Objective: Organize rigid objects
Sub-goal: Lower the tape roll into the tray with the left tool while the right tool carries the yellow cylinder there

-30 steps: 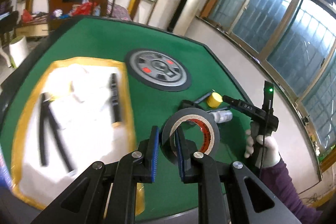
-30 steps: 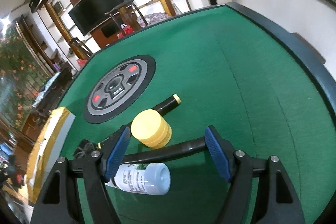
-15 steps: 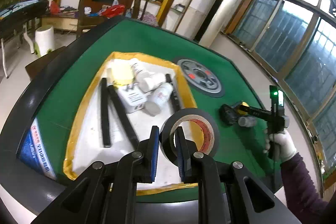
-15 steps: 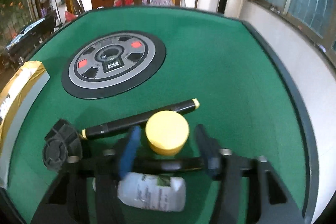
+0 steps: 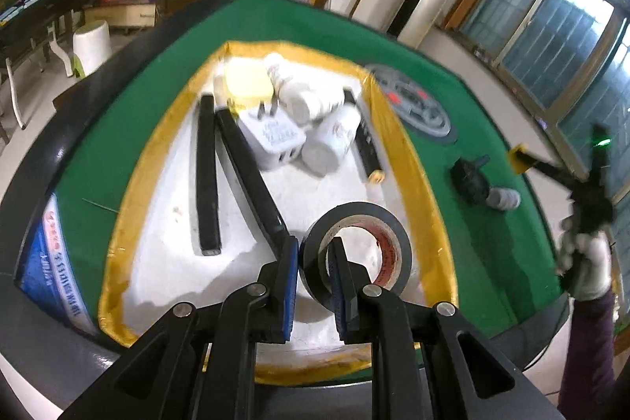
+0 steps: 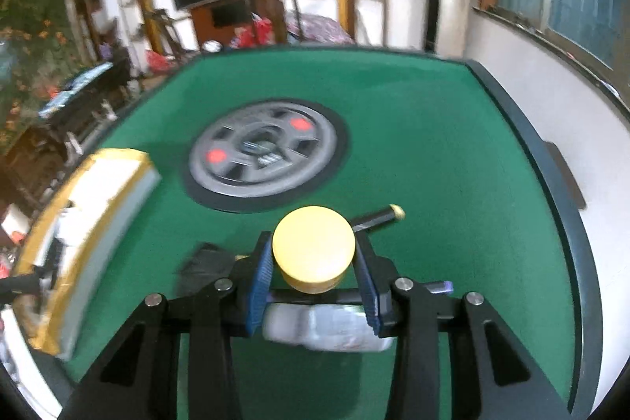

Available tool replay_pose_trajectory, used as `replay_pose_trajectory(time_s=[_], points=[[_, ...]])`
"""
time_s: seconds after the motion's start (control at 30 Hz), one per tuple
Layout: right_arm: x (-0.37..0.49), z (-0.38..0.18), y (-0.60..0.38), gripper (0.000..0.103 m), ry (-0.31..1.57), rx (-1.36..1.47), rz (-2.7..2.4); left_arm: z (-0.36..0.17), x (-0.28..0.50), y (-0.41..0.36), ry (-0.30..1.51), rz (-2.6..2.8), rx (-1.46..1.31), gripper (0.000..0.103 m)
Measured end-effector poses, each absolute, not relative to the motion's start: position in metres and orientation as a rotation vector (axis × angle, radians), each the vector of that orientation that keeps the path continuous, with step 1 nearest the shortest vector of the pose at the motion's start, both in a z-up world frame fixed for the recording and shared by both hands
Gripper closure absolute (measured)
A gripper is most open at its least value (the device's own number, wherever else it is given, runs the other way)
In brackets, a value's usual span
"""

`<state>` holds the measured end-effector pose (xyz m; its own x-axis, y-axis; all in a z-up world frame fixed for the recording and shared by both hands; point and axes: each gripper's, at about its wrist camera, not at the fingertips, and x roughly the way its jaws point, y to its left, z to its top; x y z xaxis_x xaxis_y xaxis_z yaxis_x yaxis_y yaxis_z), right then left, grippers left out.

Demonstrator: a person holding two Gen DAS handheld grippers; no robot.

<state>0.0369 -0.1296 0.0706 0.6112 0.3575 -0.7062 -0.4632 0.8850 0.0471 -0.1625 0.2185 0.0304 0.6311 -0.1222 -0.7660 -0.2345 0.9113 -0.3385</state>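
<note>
Gripping one wall of a glossy black tape roll [image 5: 356, 254] upright above the white, yellow-rimmed tray [image 5: 409, 160], the left gripper [image 5: 313, 286] is clamped, while the right gripper [image 6: 313, 276] clasps a smooth yellow cylindrical jar [image 6: 313, 247] over green felt [image 6: 433, 144].

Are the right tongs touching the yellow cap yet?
Touching. The right wrist view shows the right tongs with both blue pads pressed flush against the sides of the yellow cap, no gap on either side.
</note>
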Motion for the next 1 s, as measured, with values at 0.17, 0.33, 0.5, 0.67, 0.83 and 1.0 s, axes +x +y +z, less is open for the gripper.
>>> replay_pose_trajectory(time_s=[0.17, 0.33, 0.5, 0.67, 0.83, 1.0], points=[[-0.005, 0.088, -0.084, 0.064, 0.748, -0.185, 0.623, 0.027, -0.142, 0.223, 0.940, 0.102, -0.414, 0.088], [-0.043, 0.096, -0.033, 0.064, 0.728, -0.237, 0.752, 0.028, -0.125, 0.226, 0.949, 0.192, -0.350, 0.087], [-0.065, 0.096, 0.008, 0.064, 0.734, -0.270, 0.834, 0.030, -0.127, 0.240, 0.940, 0.165, -0.443, 0.059], [-0.084, 0.087, 0.050, 0.064, 0.764, -0.344, 0.894, 0.042, -0.160, 0.249, 0.864, 0.109, -0.521, 0.058], [-0.098, 0.065, 0.083, 0.064, 0.813, -0.437, 0.905, 0.051, -0.199, 0.273, 0.773, 0.149, -0.586, 0.052], [-0.100, 0.042, 0.105, 0.064, 0.876, -0.517, 0.876, 0.044, -0.211, 0.289, 0.761, 0.138, -0.625, 0.052]])
